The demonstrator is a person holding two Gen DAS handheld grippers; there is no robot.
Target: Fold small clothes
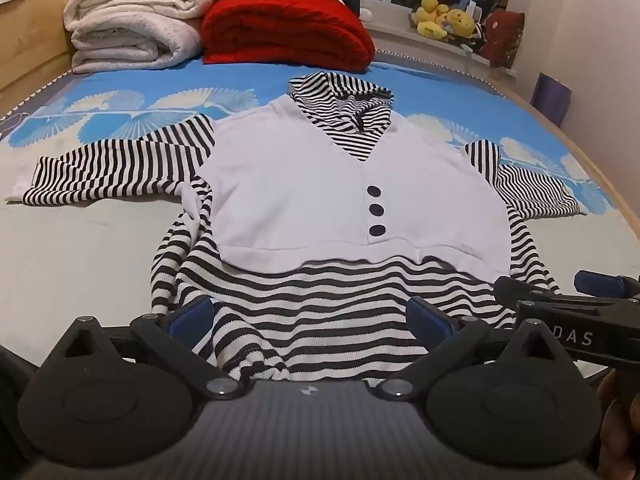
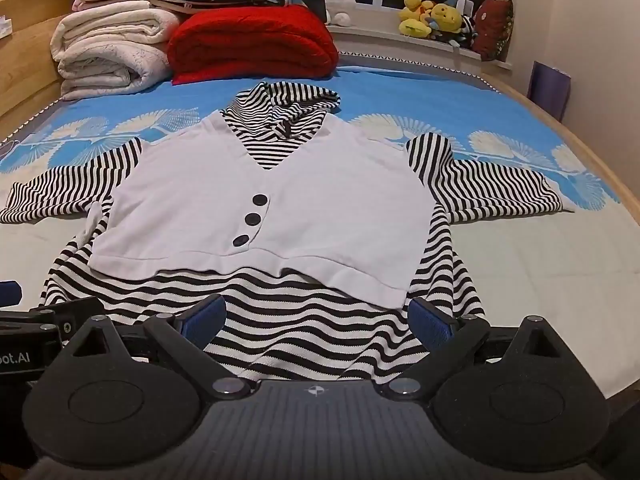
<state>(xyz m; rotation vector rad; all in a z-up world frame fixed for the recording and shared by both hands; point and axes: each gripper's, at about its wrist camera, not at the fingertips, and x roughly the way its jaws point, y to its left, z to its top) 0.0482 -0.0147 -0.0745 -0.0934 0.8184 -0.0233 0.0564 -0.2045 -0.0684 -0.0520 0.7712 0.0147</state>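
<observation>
Left gripper (image 1: 310,318) agape over hooded top (image 1: 320,184)

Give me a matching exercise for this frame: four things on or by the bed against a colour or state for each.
Things:
1. hooded top
2. folded blanket
3. left tongs
4. plush toys

Descriptions:
A. yellow, on the window ledge
B. red, at the far end of the bed
C. open, above the striped hem
D. spread flat, sleeves out

Pairs: 1-D, 2-B, 3-C, 4-A

Striped hooded top (image 1: 340,184) on bed (image 1: 80,248)
</observation>
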